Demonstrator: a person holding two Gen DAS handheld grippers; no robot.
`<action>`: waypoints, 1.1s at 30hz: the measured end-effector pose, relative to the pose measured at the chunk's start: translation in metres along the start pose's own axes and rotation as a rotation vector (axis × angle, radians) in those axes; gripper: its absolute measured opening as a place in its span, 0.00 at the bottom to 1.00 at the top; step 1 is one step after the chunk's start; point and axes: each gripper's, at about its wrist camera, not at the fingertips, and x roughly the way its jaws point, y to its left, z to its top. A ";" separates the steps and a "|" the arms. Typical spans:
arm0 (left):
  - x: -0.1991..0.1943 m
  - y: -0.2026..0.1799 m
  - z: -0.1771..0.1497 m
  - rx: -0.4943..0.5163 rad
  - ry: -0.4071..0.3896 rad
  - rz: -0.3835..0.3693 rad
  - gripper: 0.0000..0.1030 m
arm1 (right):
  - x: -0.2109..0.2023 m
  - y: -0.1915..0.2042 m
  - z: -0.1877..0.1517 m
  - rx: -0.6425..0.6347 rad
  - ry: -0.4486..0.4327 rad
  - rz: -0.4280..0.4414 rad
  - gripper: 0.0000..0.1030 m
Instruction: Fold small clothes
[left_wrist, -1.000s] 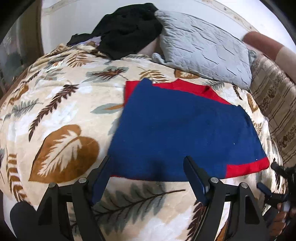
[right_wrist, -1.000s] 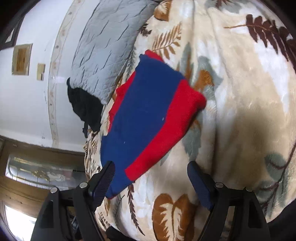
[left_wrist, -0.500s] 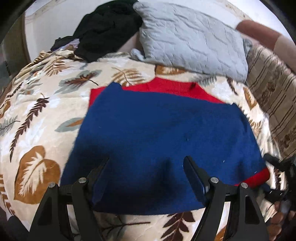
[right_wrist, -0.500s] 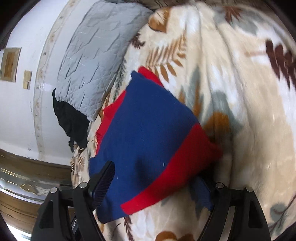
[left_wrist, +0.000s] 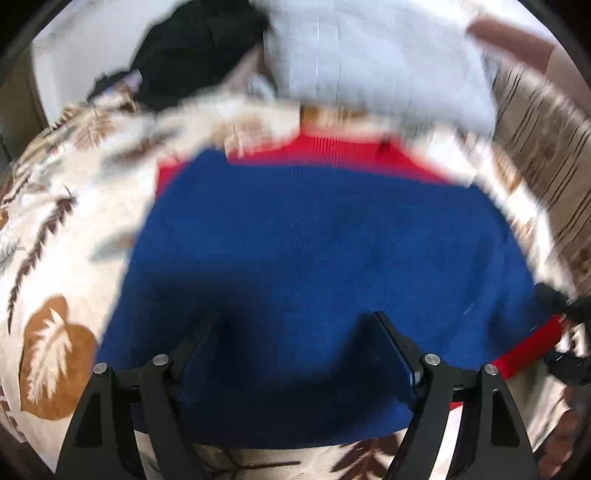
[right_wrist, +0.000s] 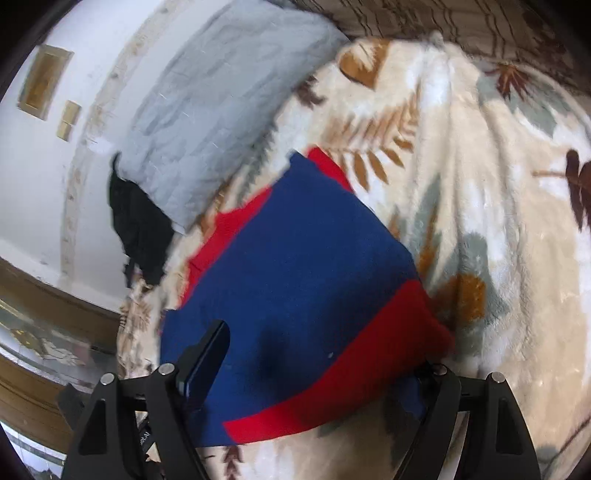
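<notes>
A blue knit garment with red trim (left_wrist: 314, 251) lies flat on a leaf-print blanket (left_wrist: 66, 206). My left gripper (left_wrist: 295, 350) is open, low over the garment's near edge, one finger on each side of a stretch of blue fabric. In the right wrist view the same garment (right_wrist: 295, 280) fills the centre, its red band (right_wrist: 369, 369) nearest me. My right gripper (right_wrist: 314, 369) is open and straddles that red-banded edge; the right finger is partly hidden under the cloth. The right gripper also shows at the far right of the left wrist view (left_wrist: 565, 306).
A grey quilted pillow (left_wrist: 380, 62) and a black garment (left_wrist: 195, 48) lie at the head of the bed against a white wall (right_wrist: 48, 177). A striped brown cover (left_wrist: 554, 155) runs along the right. The blanket (right_wrist: 498, 221) spreads to the right of the garment.
Both grippers have moved forward and down onto the garment. It now fills much more of each view, and its edges lie between the open fingers.
</notes>
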 end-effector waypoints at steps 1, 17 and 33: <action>0.000 -0.001 -0.001 0.011 -0.002 0.011 0.79 | 0.003 -0.006 -0.001 0.025 0.011 0.006 0.82; -0.018 -0.032 0.005 0.069 -0.029 0.051 0.79 | 0.001 -0.002 0.002 -0.046 0.001 0.029 0.78; -0.007 -0.026 0.011 0.054 0.000 0.031 0.79 | -0.005 0.015 0.003 -0.114 -0.031 0.003 0.78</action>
